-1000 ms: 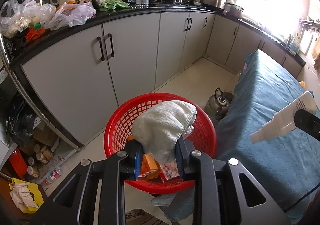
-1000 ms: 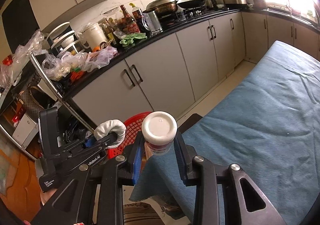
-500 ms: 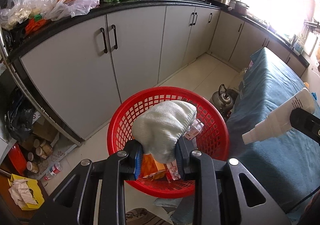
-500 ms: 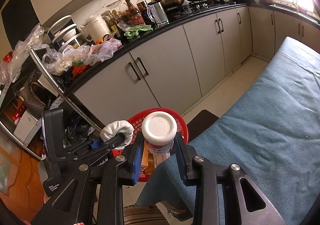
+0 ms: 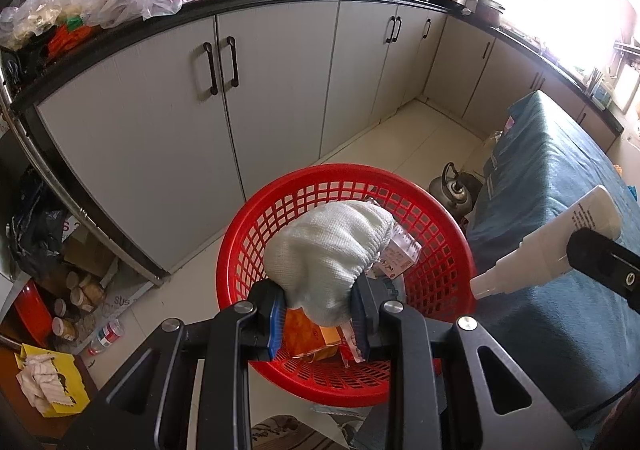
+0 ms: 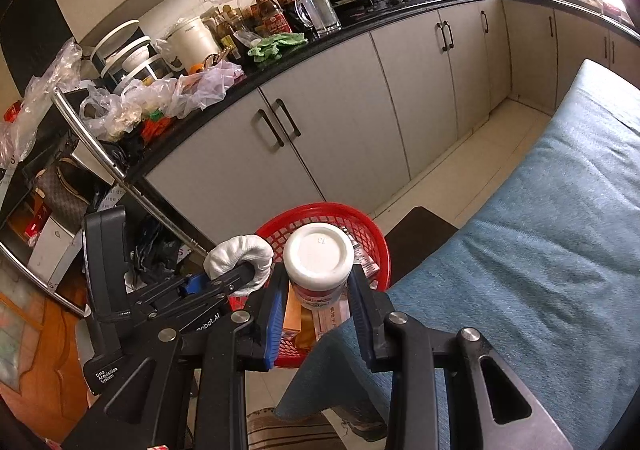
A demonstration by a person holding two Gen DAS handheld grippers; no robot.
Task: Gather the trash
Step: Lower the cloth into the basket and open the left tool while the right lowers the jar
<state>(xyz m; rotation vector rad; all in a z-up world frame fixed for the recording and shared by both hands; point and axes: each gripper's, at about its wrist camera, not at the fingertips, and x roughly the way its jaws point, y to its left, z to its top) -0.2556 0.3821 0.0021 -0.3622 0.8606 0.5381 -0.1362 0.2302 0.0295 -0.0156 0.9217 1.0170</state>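
Observation:
A red mesh basket [image 5: 280, 206] [image 6: 372, 238] stands on the floor by the blue-covered table, with small cartons and wrappers inside. My left gripper [image 5: 320, 310] is shut on a white knitted glove [image 5: 332, 246] and holds it over the basket. In the right wrist view that glove [image 6: 240, 254] shows left of the basket rim. My right gripper [image 6: 318, 302] is shut on a white plastic bottle [image 6: 318, 254], its base towards the camera, above the basket's near side. The same bottle [image 5: 556, 246] enters the left wrist view from the right, nozzle pointing at the basket.
Grey cabinets [image 5: 168, 130] under a cluttered black counter run behind the basket. A metal kettle [image 5: 452, 186] sits on the floor beside it. The blue-covered table [image 6: 540, 242] fills the right. Jars, a can and crumpled paper [image 5: 36, 382] lie on the floor at left.
Both grippers have come lower and closer to the red basket, which now looks larger. The glove and the bottle stay gripped as before.

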